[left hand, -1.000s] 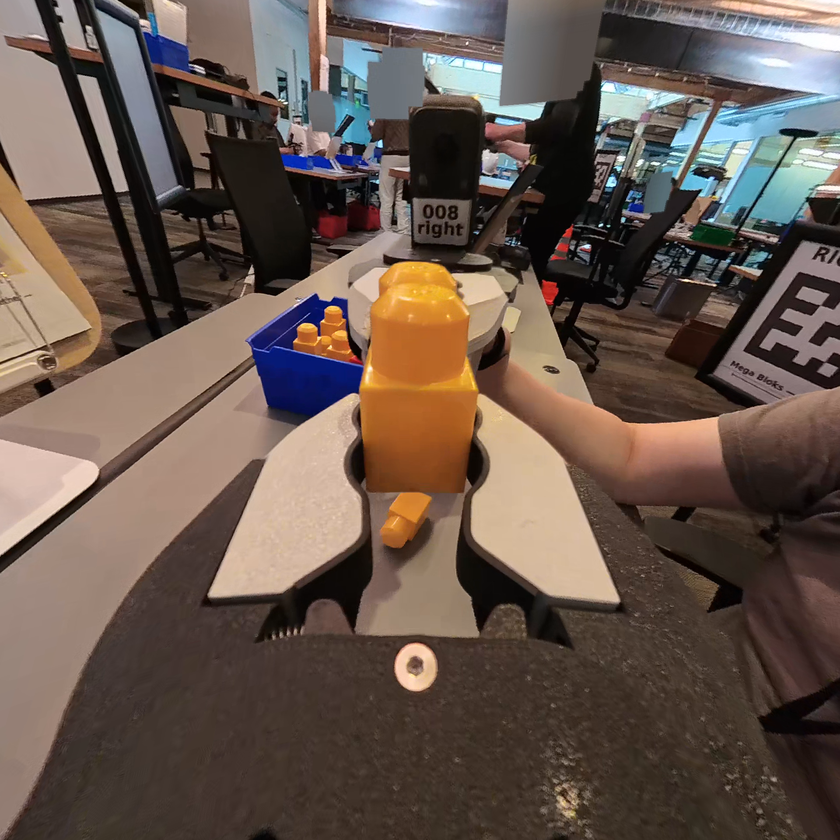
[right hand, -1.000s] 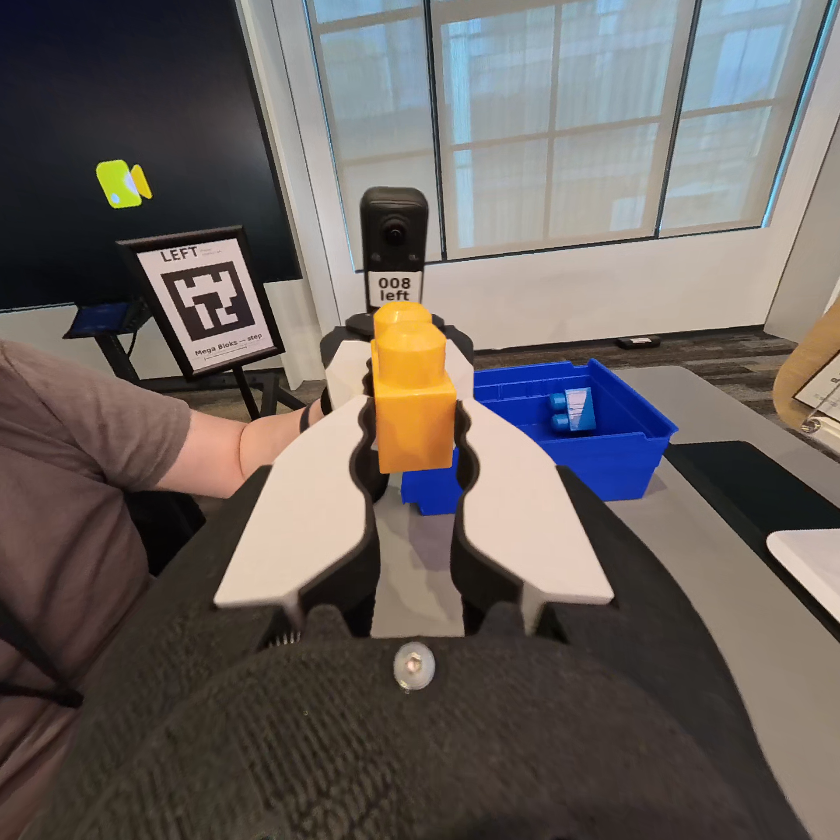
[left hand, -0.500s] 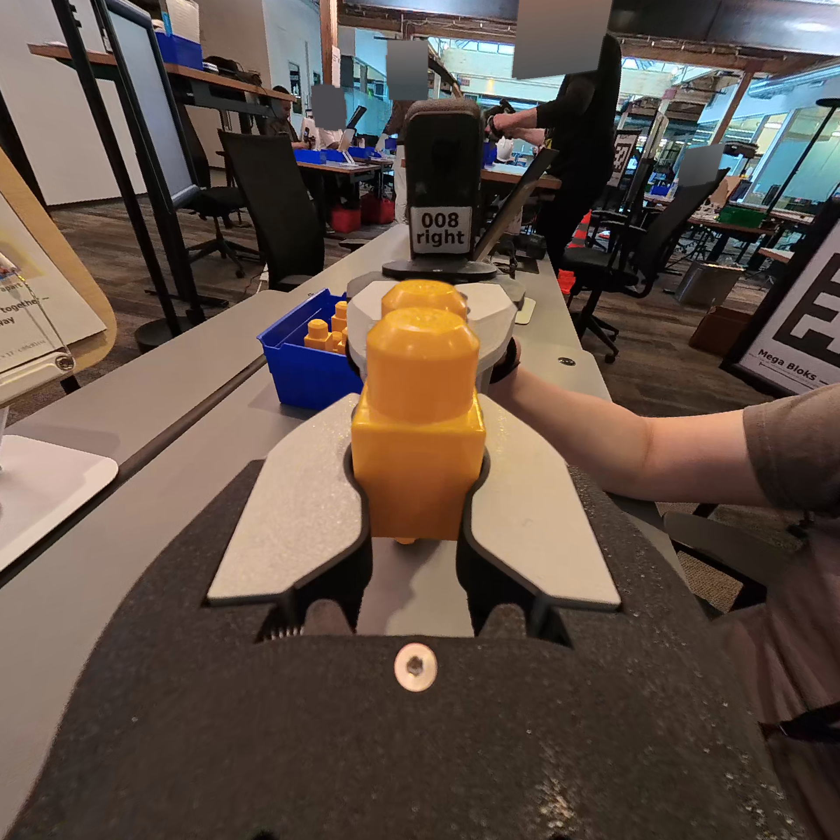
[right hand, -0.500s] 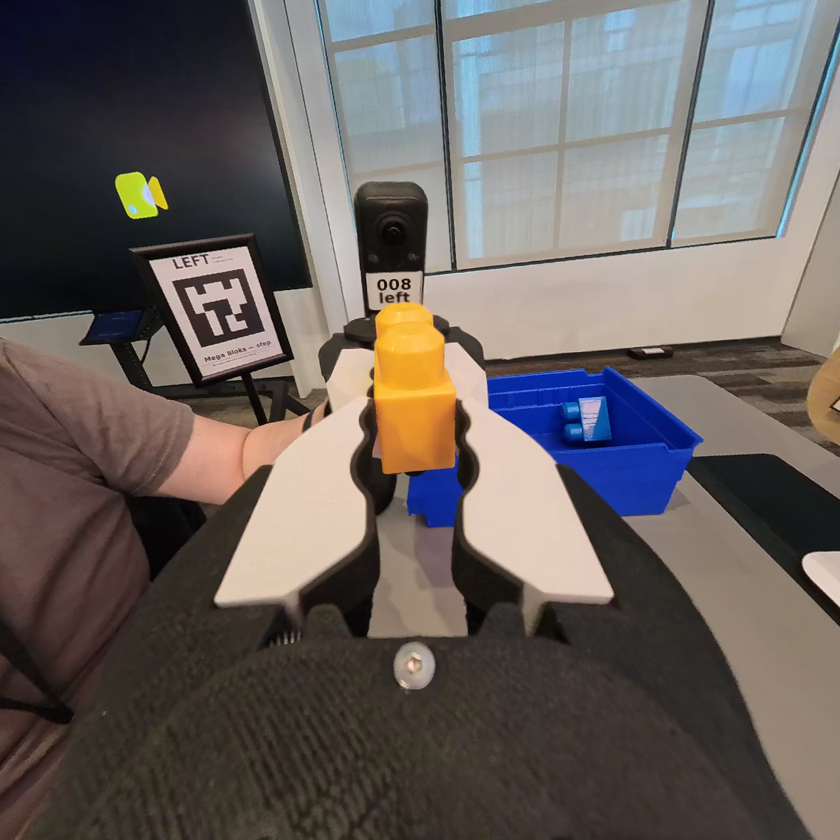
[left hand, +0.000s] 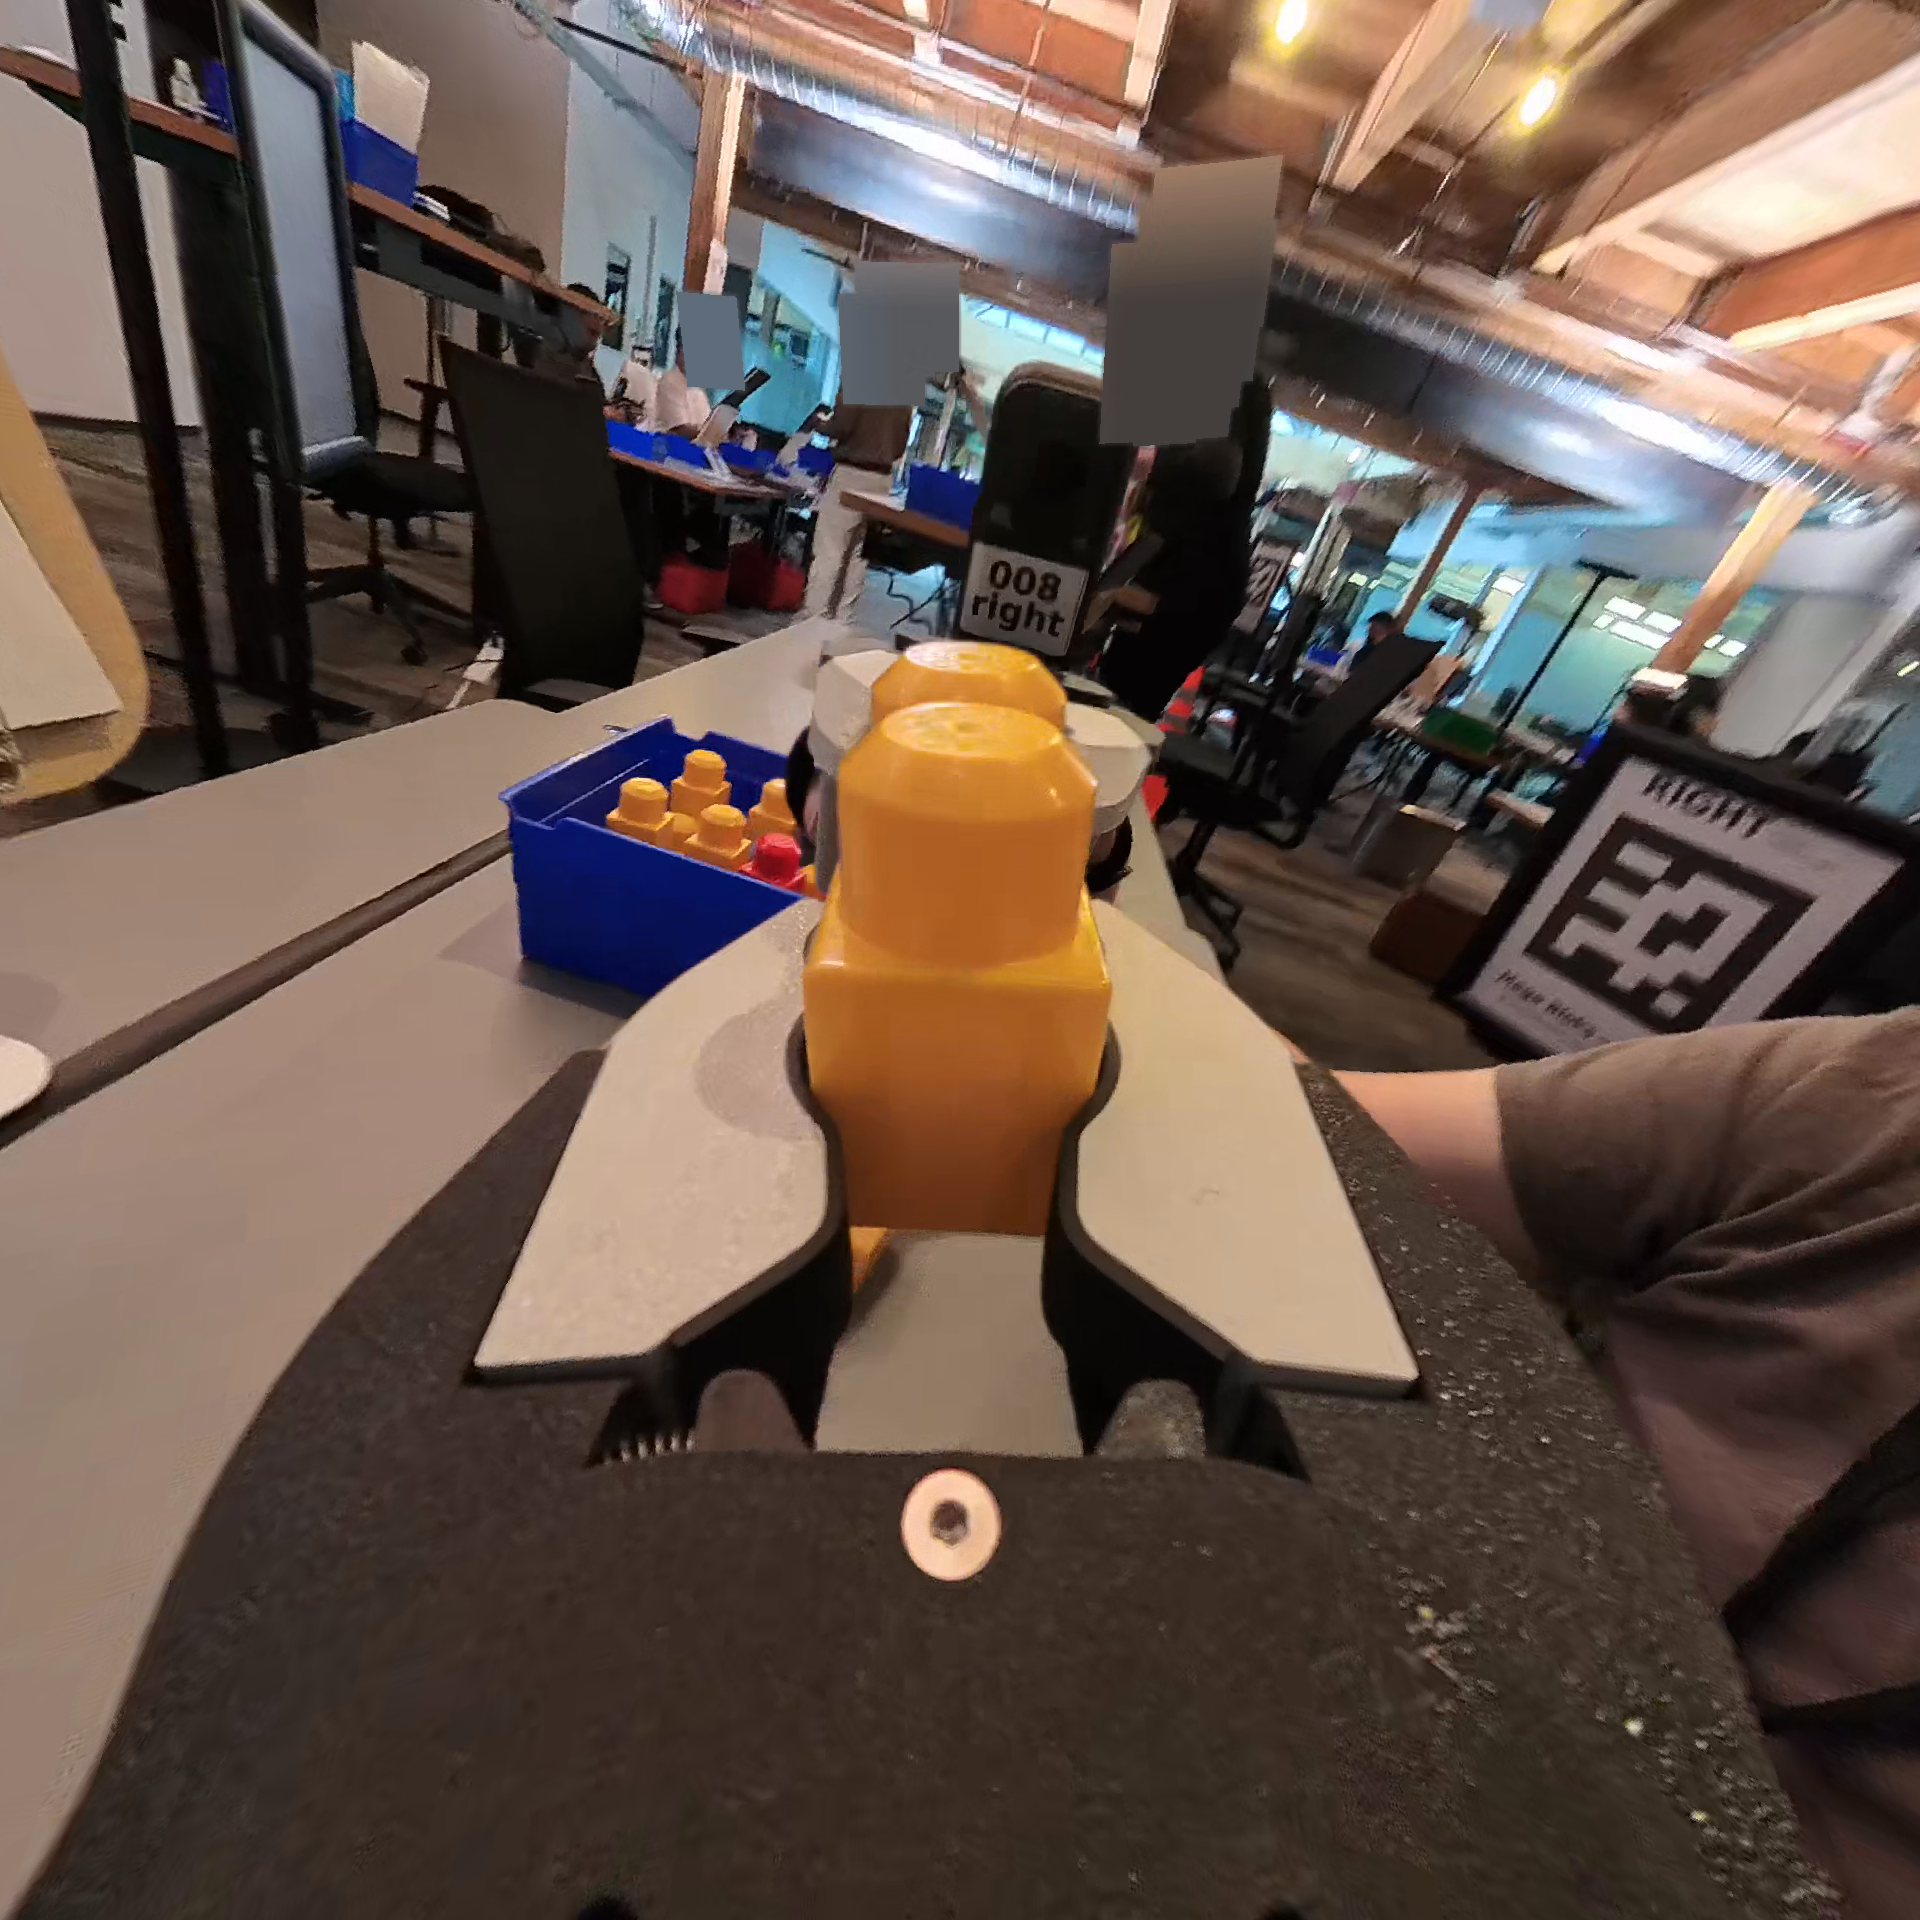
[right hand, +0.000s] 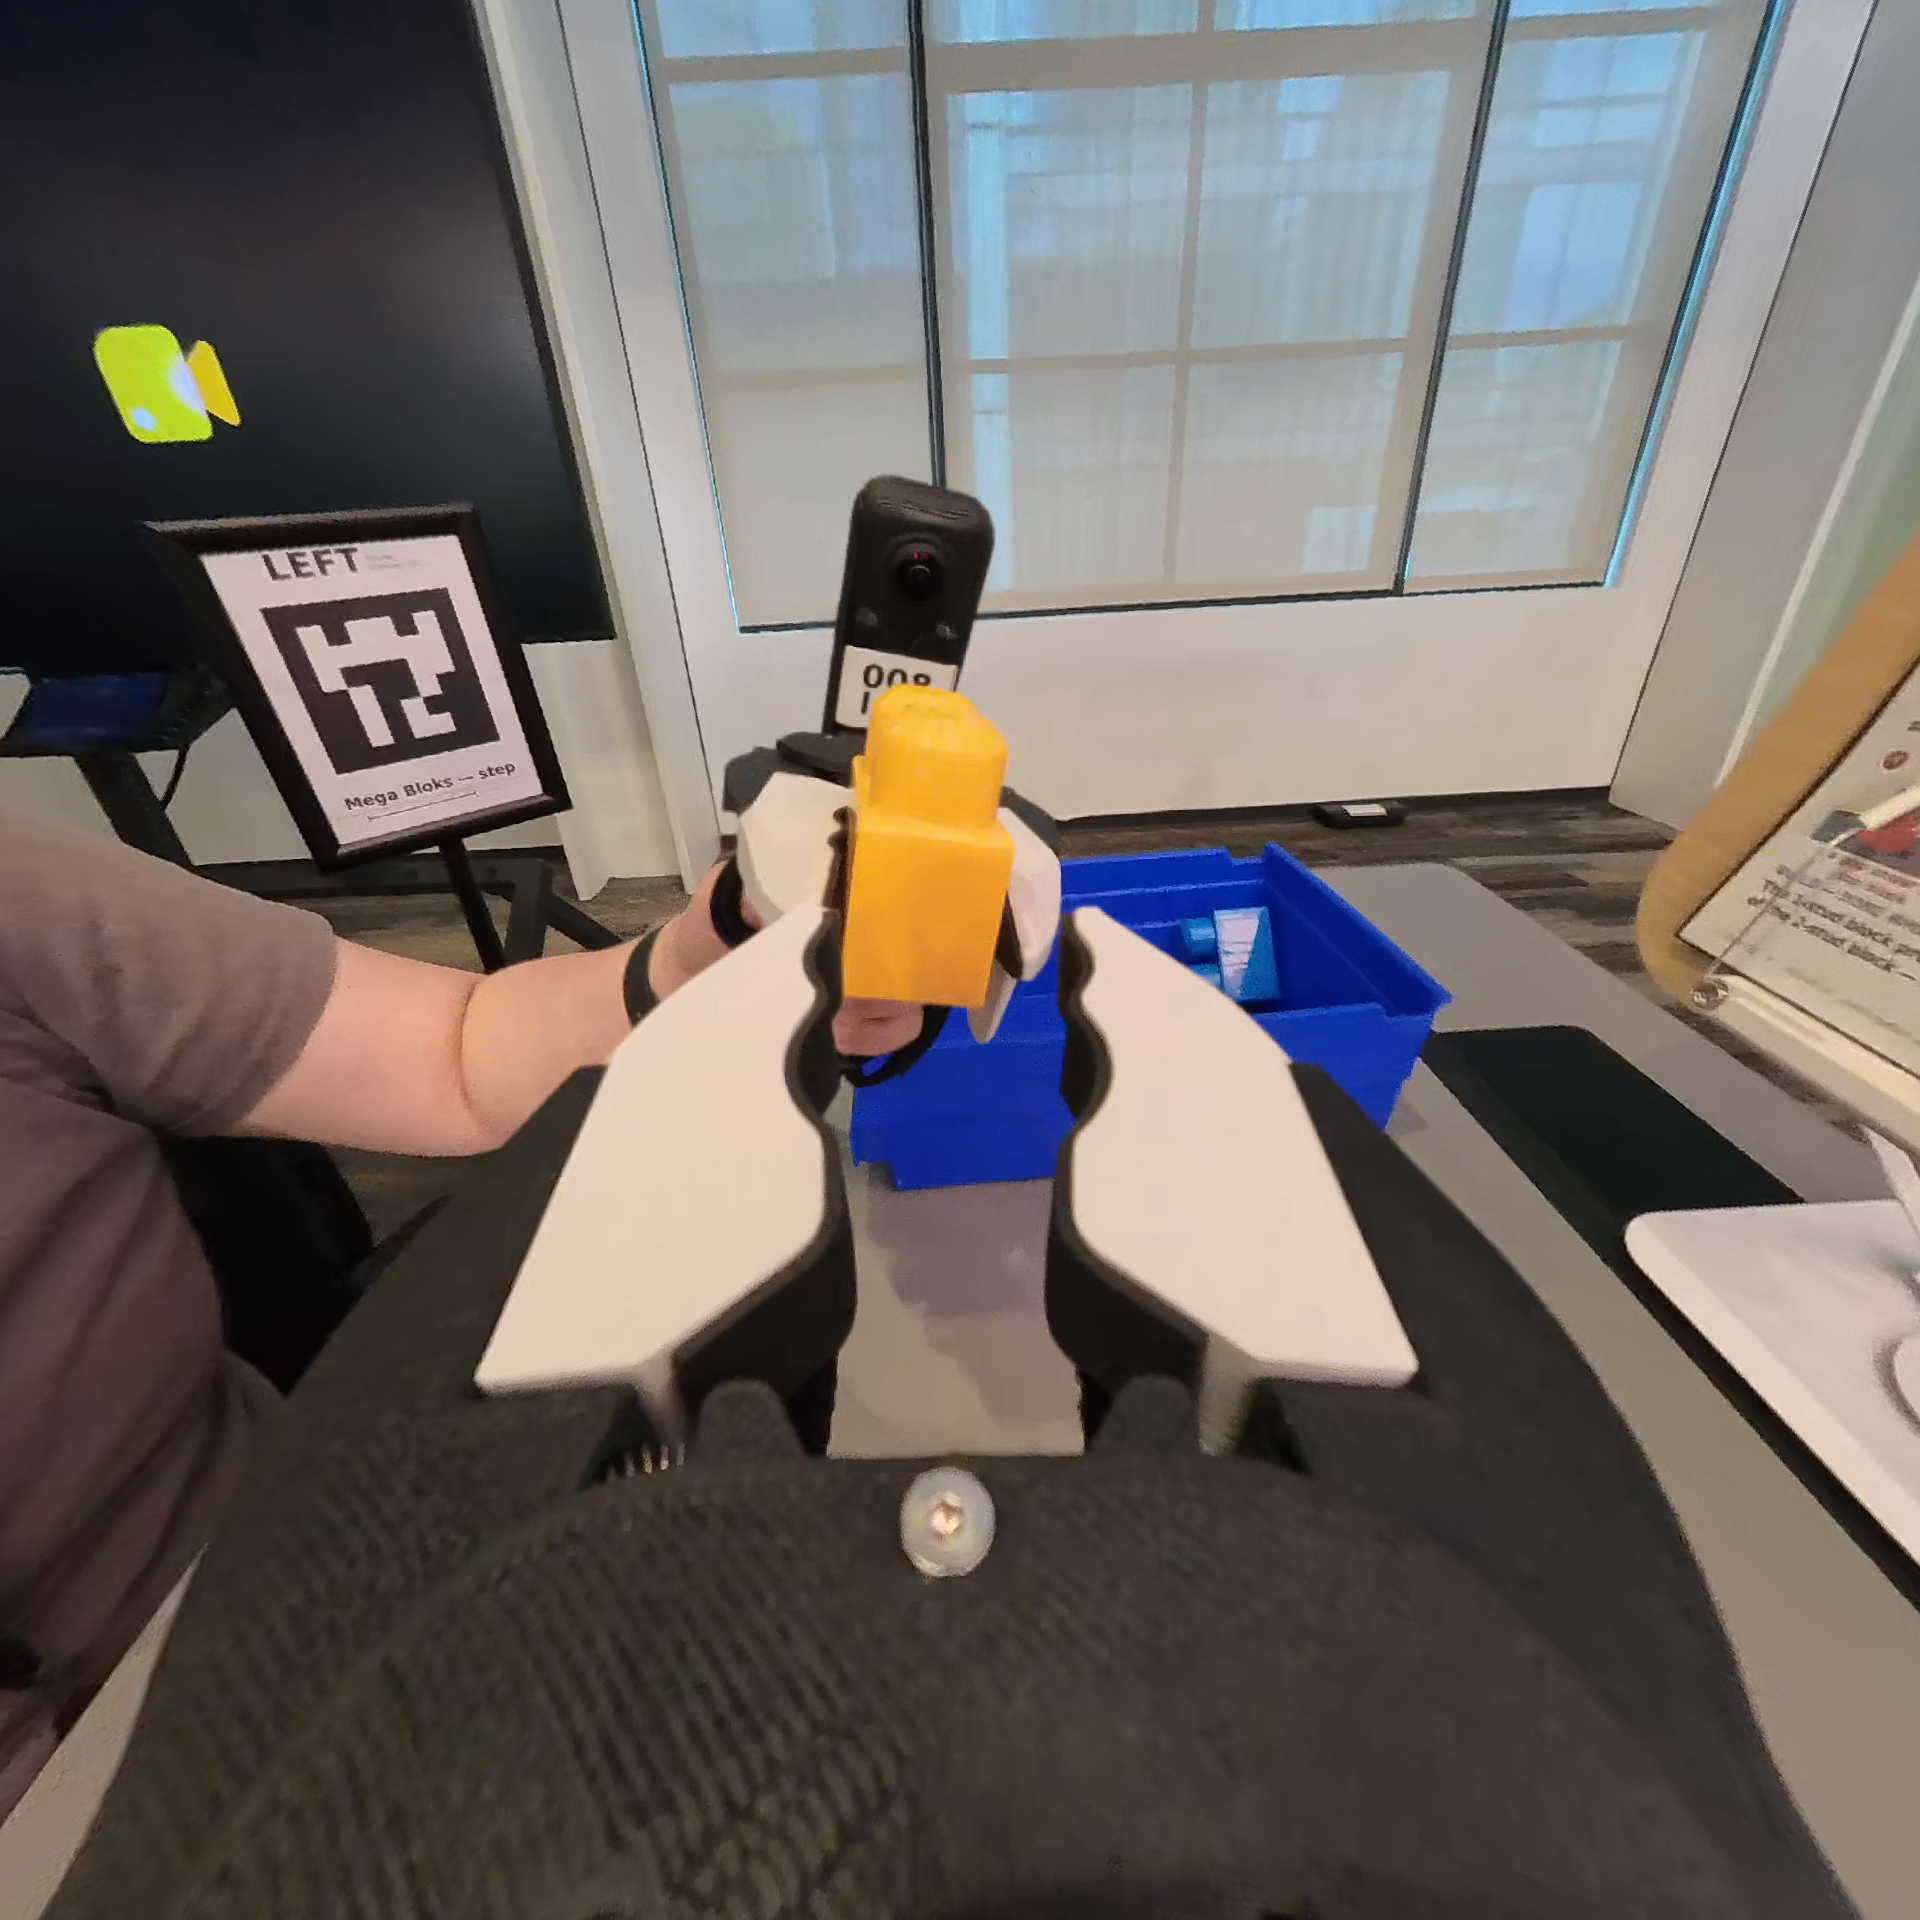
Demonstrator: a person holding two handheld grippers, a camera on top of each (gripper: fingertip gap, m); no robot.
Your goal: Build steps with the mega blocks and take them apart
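Observation:
An orange two-stud mega block (left hand: 956,1039) sits upright between the fingers of my left gripper (left hand: 956,1049), which is shut on it above the grey table (left hand: 260,1195). A small orange block (left hand: 868,1252) lies on the table just under it, mostly hidden. In the right wrist view the same block (right hand: 925,894) is held up by the left gripper (right hand: 914,894), just past my right gripper (right hand: 948,935). The right jaws stand wider than the block and do not touch it. The right gripper's fingers (left hand: 1117,748) show behind the block in the left wrist view.
A blue bin (left hand: 613,914) with several orange blocks and a red one stands on the table at the far left. Another blue bin (right hand: 1309,1039) holds blue blocks (right hand: 1236,951). A white tray (right hand: 1787,1320) and a black mat (right hand: 1600,1122) lie right. Framed marker signs (right hand: 384,675) stand beside the table. Left and right tips are no more than a few centimetres apart.
Both grippers were closed on the orange block. Now the right gripper has let go and the block sits farther from it, held by the left gripper alone and raised a little.

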